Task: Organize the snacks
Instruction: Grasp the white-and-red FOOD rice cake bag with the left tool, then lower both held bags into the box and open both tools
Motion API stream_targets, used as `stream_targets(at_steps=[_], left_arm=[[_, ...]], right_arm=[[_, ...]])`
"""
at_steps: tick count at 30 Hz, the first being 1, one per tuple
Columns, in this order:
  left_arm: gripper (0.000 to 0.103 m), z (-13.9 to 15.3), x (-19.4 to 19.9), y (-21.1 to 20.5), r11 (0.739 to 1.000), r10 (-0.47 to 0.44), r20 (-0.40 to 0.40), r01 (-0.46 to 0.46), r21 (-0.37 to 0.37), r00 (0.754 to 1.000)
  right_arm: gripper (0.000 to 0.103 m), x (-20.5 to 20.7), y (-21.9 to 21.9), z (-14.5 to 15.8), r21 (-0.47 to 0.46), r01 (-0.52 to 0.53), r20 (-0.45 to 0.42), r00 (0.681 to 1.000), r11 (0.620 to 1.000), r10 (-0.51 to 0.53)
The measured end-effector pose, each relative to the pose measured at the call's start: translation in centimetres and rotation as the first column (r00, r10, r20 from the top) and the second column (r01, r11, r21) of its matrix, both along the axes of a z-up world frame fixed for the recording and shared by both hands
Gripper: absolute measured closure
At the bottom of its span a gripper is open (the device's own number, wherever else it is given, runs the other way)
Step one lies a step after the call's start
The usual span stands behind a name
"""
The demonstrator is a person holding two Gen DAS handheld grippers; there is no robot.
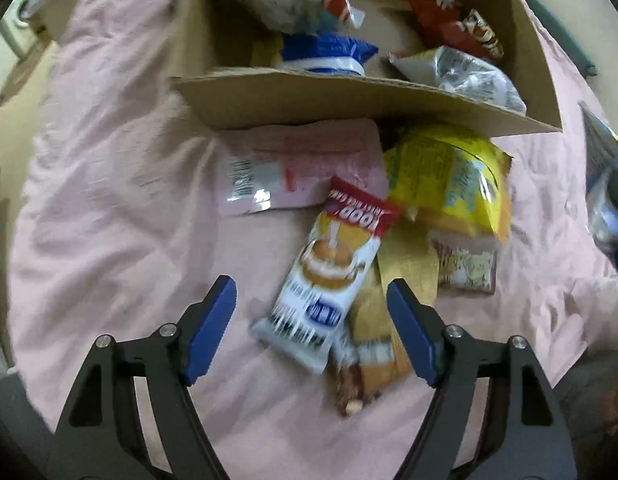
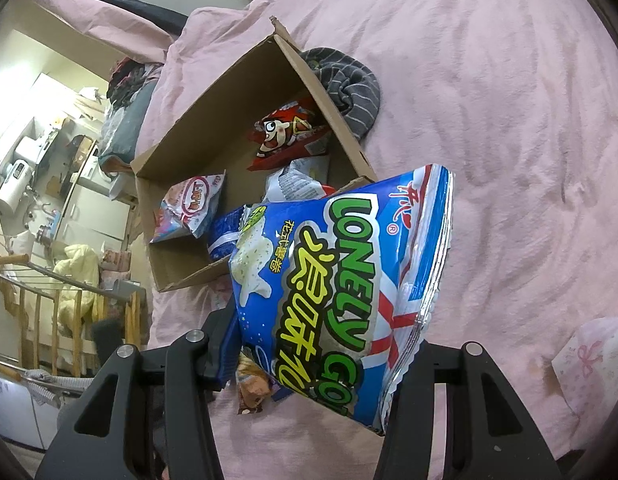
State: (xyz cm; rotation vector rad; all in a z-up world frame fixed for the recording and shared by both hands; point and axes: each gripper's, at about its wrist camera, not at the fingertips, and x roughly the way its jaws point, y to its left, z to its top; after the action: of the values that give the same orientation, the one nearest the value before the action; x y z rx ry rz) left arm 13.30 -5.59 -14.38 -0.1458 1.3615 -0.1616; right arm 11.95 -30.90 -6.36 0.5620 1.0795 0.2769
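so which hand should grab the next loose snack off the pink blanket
Left, probably. The left gripper is open and empty above the rice cake packet on the blanket, while the right gripper is shut on the blue Lonely God bag.

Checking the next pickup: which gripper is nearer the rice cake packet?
Left. The left gripper hangs open just above the rice cake packet; the right gripper holds a blue chip bag elsewhere.

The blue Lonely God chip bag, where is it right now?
In the right wrist view, the blue bag is clamped in the right gripper, just in front of the cardboard box.
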Motion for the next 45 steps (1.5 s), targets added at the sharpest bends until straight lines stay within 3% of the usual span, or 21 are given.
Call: stream_targets(at_steps=[3, 5, 7, 16, 22, 26, 30, 38, 45], left_arm=[[0.047, -0.8, 1.3, 0.0, 0.999, -0.022, -0.038, 0.02, -0.035, 0.999], [0.067, -0.9, 1.8, 0.2, 0.999, -0.03, -0.032, 0.029, -0.023, 0.999], [0.072, -0.8, 2.1, 0.5, 1.0, -0.014, -0.028, 0.014, -0.014, 1.0], [0.073, 3.4, -0.3, 1.8, 0.999, 0.027, 0.086, -0.03, 0.04, 0.996], [0.074, 5.4, -2.5, 3.9, 0.993, 0.115, 0.138, -0.118, 0.015, 0.984], [0.074, 8.0, -3.4, 5.5, 0.983, 0.176, 0.175, -0.181, 0.014, 0.969], [0.074, 11.6, -3.1, 5.8, 0.982, 0.171, 0.265, -0.184, 0.027, 0.949], [0.074, 16.4, 1.3, 5.7, 0.988, 0.135, 0.423, -0.151, 0.004, 0.896], [0.074, 16.6, 7.7, 4.9, 0.996, 0.092, 0.446, -0.092, -0.023, 0.89]], right_arm=[[0.052, 0.0, 0.0, -0.3, -0.006, 0.004, -0.011, 1.0, 1.0, -0.004], [0.052, 0.0, -0.1, -0.5, -0.012, 0.006, -0.019, 1.0, 1.0, -0.006], [0.052, 0.1, -0.1, -0.7, -0.01, 0.006, -0.026, 1.0, 1.0, -0.006], [0.052, 0.3, 1.4, -0.2, -0.021, -0.047, -0.011, 0.999, 0.999, 0.046], [0.052, 0.3, 3.2, 0.4, -0.053, -0.116, 0.01, 0.993, 0.992, 0.117], [0.052, 0.6, 3.9, 1.8, -0.036, -0.145, 0.061, 0.987, 0.989, 0.147], [0.052, 0.8, 4.3, 3.7, -0.003, -0.147, 0.145, 0.979, 0.989, 0.146], [0.052, 3.8, 4.1, 6.4, 0.064, -0.111, 0.249, 0.964, 0.992, 0.091], [0.052, 8.3, 4.4, 7.0, 0.008, -0.056, 0.273, 0.96, 0.998, 0.052]])
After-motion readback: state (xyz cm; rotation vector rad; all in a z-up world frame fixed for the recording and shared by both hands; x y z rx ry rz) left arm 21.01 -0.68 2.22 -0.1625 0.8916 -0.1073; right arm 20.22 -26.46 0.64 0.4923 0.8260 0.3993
